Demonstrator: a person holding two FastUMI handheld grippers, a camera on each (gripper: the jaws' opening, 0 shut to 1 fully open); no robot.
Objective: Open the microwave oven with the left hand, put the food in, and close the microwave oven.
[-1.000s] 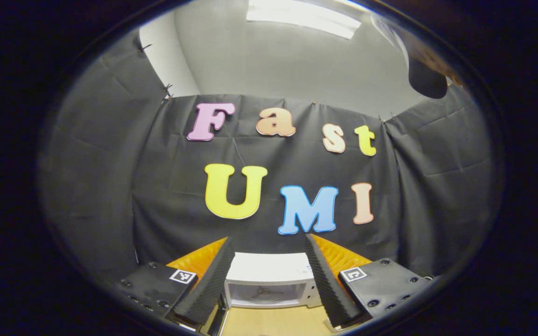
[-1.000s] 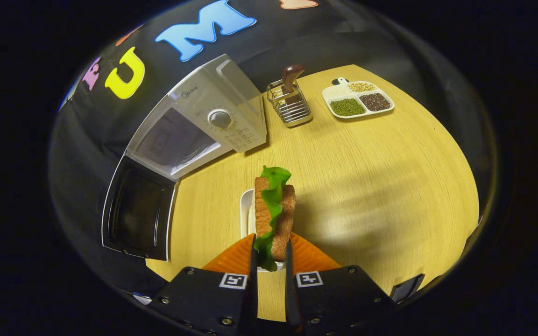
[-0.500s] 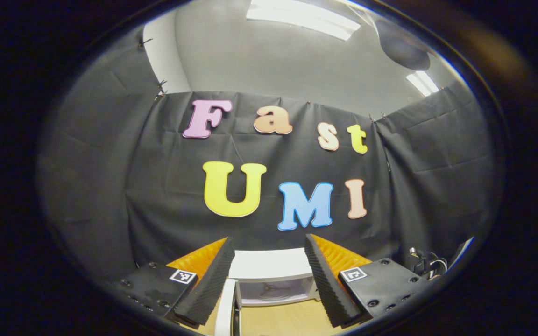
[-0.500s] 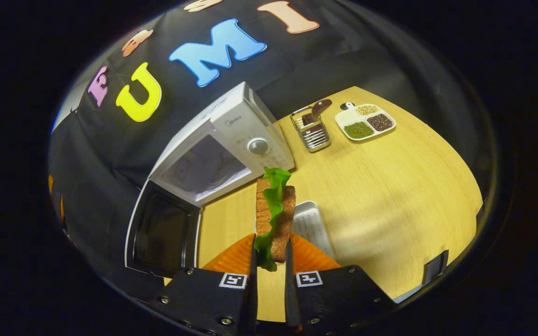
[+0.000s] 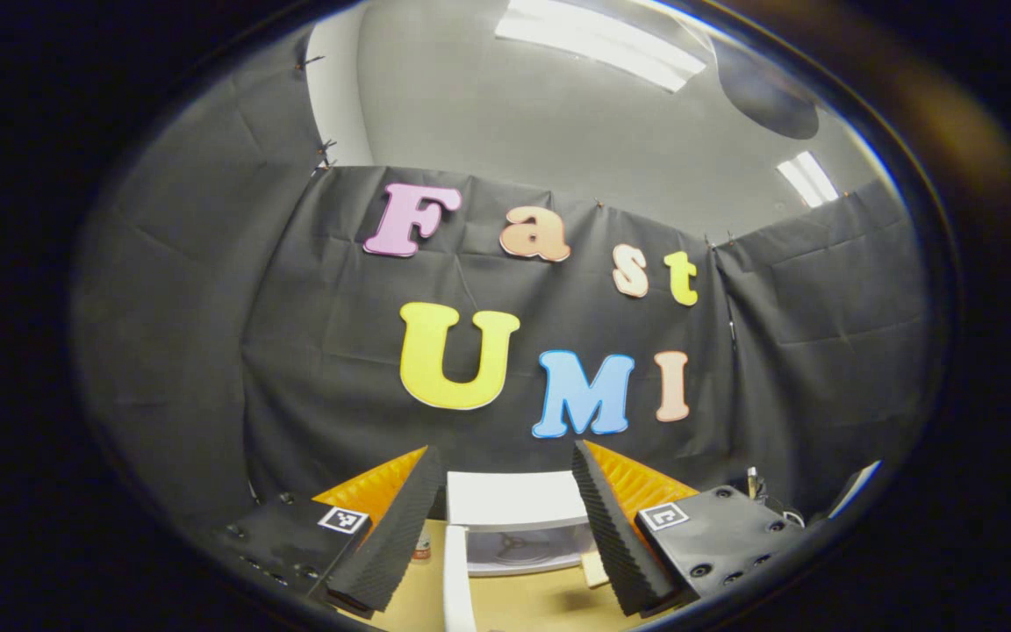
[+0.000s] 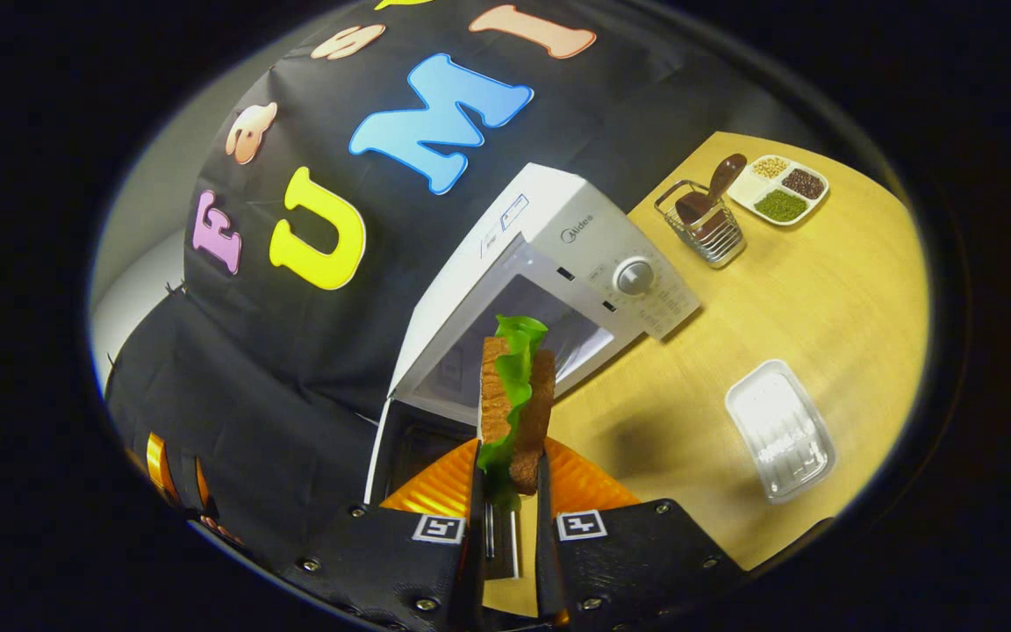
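I read step 1 as done: the microwave (image 6: 549, 290) stands on the table (image 6: 821, 290) with its door (image 6: 400, 448) swung out toward me, and the cavity (image 6: 514, 342) is open and looks empty as far as I can see into it.

My right gripper (image 6: 505, 518) pinches the sandwich (image 6: 514, 404) between both fingers, 2 bread slices with a green leaf between them, held on edge. It is lifted clear of the table and sits in line with the cavity mouth, just short of it by my judgement. The white tray (image 6: 779, 430) lies bare on the table, well apart to the right. A wire basket (image 6: 703, 228) with a brown utensil in it and a divided dish (image 6: 782, 189) of grains sit farther back; neither is in my path.

My left gripper (image 5: 505, 527) has its fingers spread with nothing between them. In the left gripper view it faces the microwave (image 5: 514, 518) front, and the door's white edge (image 5: 455, 579) shows low between the fingers, not touched by either.

So I judge about half the job is behind me. Left to do: carry the sandwich into the cavity, set it down, release and back out, then use the left gripper to swing the door shut. The main risk I see is the sandwich clipping the cavity's upper edge on the way in, since it stands tall in the grip.
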